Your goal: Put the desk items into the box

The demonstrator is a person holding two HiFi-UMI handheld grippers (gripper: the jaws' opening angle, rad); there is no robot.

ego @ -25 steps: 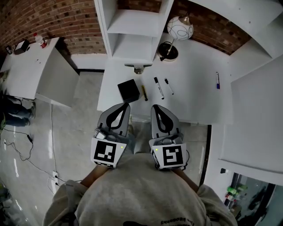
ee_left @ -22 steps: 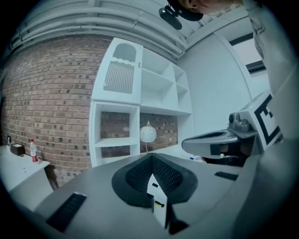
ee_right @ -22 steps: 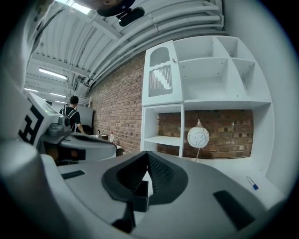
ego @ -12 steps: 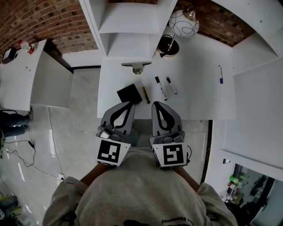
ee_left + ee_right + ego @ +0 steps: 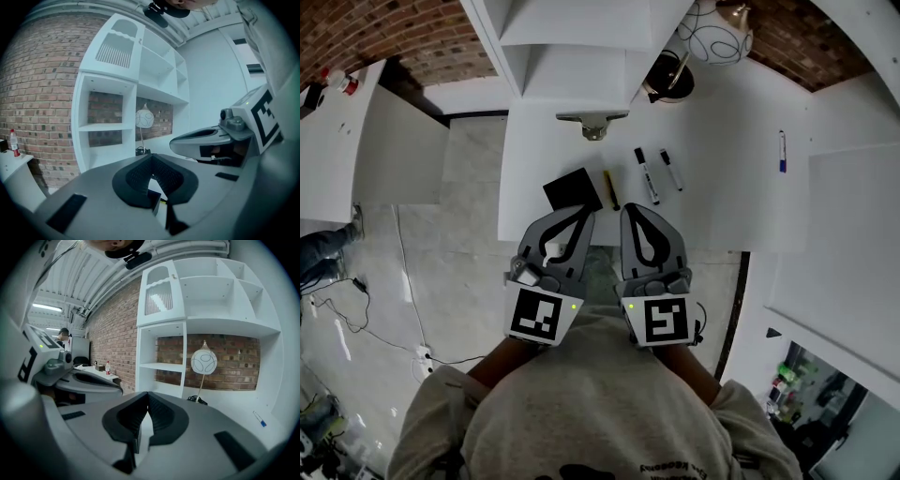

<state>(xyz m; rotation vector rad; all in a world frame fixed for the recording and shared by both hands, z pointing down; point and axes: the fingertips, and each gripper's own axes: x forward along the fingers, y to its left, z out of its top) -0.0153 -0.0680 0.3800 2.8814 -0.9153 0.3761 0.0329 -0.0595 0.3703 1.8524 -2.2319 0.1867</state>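
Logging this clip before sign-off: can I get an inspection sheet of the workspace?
Surface: white desk, mostly bare.
Job's things: black box; yellow pen, two markers and blue pen all lie outside it.
Clutter: lamp.
Grippers: left gripper and right gripper shut, empty, at the desk's near edge.
Cables: loose on the floor.
Surroundings: shelf unit, brick wall.

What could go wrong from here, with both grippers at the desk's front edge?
1. The left gripper and right gripper are both shut and empty. If they go in like this, the tips could shove the black box or roll the yellow pen beside it.
2. The blue pen lies far right, apart from the rest, so it may get missed.
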